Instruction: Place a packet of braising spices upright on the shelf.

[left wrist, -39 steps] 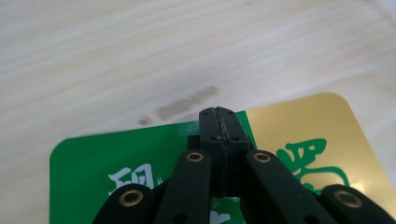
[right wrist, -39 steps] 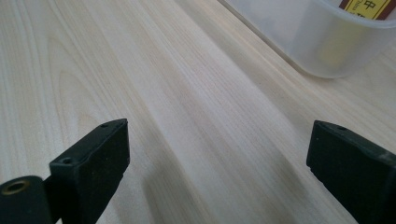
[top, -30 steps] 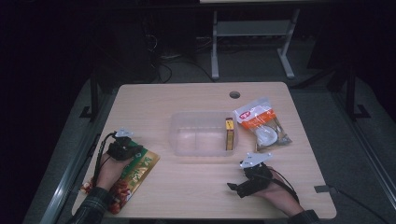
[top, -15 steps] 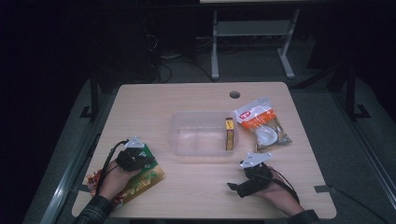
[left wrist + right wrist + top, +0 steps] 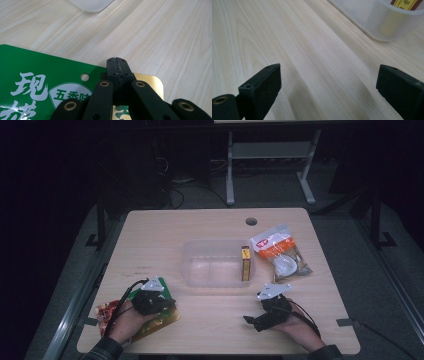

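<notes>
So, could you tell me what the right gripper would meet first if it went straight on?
The right gripper, jaws open, points over bare table; the clear plastic bin lies ahead, slightly aside, so probably that.

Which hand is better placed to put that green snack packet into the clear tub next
The left. Its gripper is shut on the green snack packet's edge near the table's front left. The right gripper rests open on bare wood, holding nothing, though it sits nearer the clear tub.
</notes>
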`<move>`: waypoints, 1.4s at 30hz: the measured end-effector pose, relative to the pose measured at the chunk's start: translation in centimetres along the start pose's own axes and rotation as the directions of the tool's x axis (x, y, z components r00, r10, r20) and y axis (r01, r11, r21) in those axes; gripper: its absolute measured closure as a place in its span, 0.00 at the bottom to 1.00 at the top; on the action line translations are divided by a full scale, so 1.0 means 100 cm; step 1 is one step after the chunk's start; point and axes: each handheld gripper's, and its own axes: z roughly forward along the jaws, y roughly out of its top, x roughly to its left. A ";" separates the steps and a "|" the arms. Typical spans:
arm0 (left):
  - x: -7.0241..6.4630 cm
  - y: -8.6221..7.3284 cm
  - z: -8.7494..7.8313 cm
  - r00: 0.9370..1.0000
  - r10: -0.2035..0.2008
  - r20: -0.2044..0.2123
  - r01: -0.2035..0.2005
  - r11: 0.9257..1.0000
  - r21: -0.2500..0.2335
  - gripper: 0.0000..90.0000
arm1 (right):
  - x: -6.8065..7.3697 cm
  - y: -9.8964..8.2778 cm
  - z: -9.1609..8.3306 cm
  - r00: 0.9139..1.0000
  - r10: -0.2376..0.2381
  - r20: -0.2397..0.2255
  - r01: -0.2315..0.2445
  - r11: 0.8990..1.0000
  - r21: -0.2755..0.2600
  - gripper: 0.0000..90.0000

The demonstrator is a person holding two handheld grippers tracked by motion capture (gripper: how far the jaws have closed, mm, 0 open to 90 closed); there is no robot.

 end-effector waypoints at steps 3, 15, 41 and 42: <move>0.005 -0.001 -0.002 0.999 -0.005 -0.051 0.004 1.000 -0.003 1.00 | 0.000 0.000 0.000 1.000 0.001 0.001 -0.001 1.000 -0.001 0.06; 0.019 0.003 0.001 0.997 -0.014 -0.073 0.013 1.000 -0.019 1.00 | 0.000 0.000 0.000 1.000 -0.008 -0.002 0.008 1.000 0.005 0.06; -0.046 0.028 0.038 0.983 0.096 0.158 -0.092 0.995 -0.031 1.00 | 0.000 0.000 0.001 1.000 -0.005 -0.003 0.005 1.000 0.005 0.06; -0.049 0.030 0.041 0.981 0.100 0.167 -0.096 0.995 -0.034 1.00 | 0.000 0.000 0.001 1.000 -0.007 -0.004 0.007 1.000 0.004 0.06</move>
